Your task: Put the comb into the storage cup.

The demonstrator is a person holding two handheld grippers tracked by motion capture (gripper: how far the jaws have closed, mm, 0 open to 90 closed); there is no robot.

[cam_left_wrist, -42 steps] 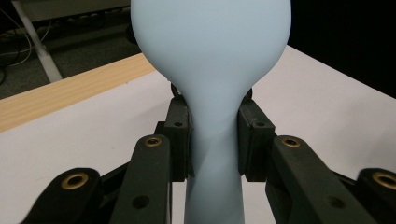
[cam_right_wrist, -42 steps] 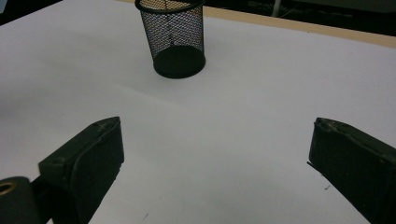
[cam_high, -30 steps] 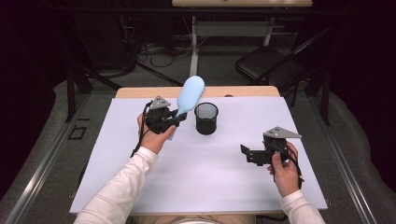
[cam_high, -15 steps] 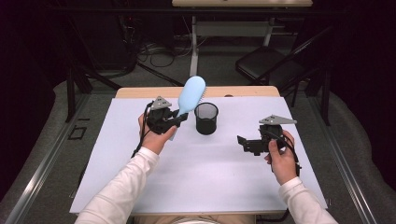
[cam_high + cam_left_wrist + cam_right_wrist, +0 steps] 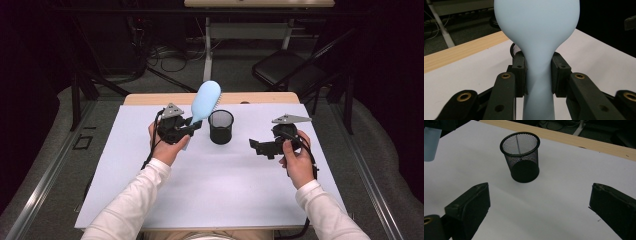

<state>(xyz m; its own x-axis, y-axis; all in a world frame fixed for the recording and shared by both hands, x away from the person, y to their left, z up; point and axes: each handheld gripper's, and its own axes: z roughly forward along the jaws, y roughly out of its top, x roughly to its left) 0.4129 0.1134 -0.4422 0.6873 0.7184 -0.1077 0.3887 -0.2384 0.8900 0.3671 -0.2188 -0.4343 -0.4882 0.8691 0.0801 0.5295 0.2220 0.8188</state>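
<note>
Holding the blue hairbrush [image 5: 205, 101] tight by its handle, the left hand-held gripper [image 5: 192, 129] lifts it up beside the black mesh cup [image 5: 220, 126]. The right hand-held gripper [image 5: 256, 145] hangs wide apart above the white surface [image 5: 225, 185].

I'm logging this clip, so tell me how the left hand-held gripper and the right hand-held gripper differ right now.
The left hand-held gripper is shut on the blue hairbrush, clamping its narrow handle; the right hand-held gripper stands wide open with nothing between its jaws. The left sits beside the black mesh cup, brush head raised; the right faces that cup from farther off. Both are black and held above the white table.
</note>
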